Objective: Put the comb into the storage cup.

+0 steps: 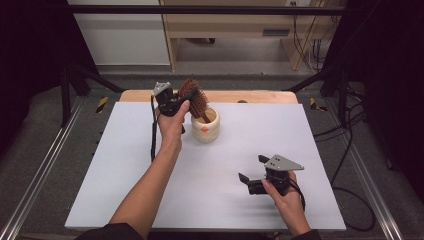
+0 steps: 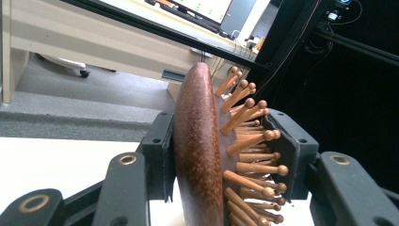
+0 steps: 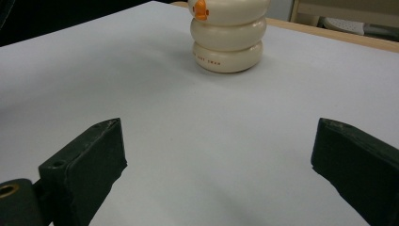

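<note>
Hairbrush (image 2: pixel 200 155) clamped in left hand-held gripper (image 1: pixel 172 102), head pinched between both jaws: one jaw on smooth brown back, other against wooden bristle pins. Sits upright and slightly tilted at far middle of tabletop (image 1: pixel 150 200), handle end dropping into cream cup (image 1: pixel 205 125). Can't tell from high view whether handle touches cup bottom. Bristles face right in left gripper view, ball tips visible. Cup is stacked-ring shape with small orange mark on front, standing on white sheet just right of left hand (image 1: pixel 171 127). Same cup seen in right gripper view (image 3: pixel 228 35), upright, well apart from that gripper's jaws.

Right hand-held gripper (image 1: pixel 252 175) near front right of tabletop, jaws spread wide, nothing between them, pointing across toward cup. Right hand (image 1: pixel 282 192) wrapped round its body, grey plate on top. Bare white surface between right gripper and cup. Wooden edge of tabletop shows past sheet at far side.
</note>
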Available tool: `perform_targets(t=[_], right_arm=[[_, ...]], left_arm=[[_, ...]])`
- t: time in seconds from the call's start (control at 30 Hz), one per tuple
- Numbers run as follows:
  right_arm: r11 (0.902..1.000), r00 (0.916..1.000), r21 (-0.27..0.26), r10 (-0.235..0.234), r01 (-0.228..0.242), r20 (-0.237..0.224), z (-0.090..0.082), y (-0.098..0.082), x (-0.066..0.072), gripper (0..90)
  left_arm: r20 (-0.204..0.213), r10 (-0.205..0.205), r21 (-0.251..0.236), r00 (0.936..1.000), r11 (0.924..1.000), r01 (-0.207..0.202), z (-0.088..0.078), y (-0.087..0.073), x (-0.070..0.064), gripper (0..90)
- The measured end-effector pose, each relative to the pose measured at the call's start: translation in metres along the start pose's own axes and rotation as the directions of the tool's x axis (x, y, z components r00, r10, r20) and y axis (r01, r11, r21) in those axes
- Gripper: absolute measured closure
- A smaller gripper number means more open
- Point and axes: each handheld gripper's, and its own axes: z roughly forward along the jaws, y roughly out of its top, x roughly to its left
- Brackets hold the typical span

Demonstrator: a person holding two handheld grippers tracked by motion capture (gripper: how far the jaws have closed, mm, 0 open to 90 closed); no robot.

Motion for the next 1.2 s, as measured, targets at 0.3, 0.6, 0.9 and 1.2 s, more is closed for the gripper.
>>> perform_targets(t=[0.3,0.6,0.9,1.2], right_arm=[[1.0,1.0,0.002,-0.001,0.001,0.0,0.0,0.0,0.0,4.1],[1.0,1.0,0.002,-0.001,0.001,0.0,0.001,0.0,0.0,4.0],[1.0,1.0,0.004,-0.002,0.002,-0.001,0.001,0.0,0.001,4.0],[1.0,1.0,0.006,-0.002,0.002,-0.002,0.001,-0.001,0.001,4.0]], left_arm=[[-0.002,-0.007,-0.002,1.0,1.0,0.007,-0.001,-0.001,0.003,48.3],[-0.005,-0.014,0.001,0.9999,0.9999,0.014,-0.002,-0.001,0.005,48.0],[-0.012,-0.024,0.003,0.9996,0.9997,0.024,-0.003,-0.002,0.008,47.4],[-0.017,-0.031,0.003,0.9994,0.9995,0.031,-0.003,-0.002,0.01,46.8]])
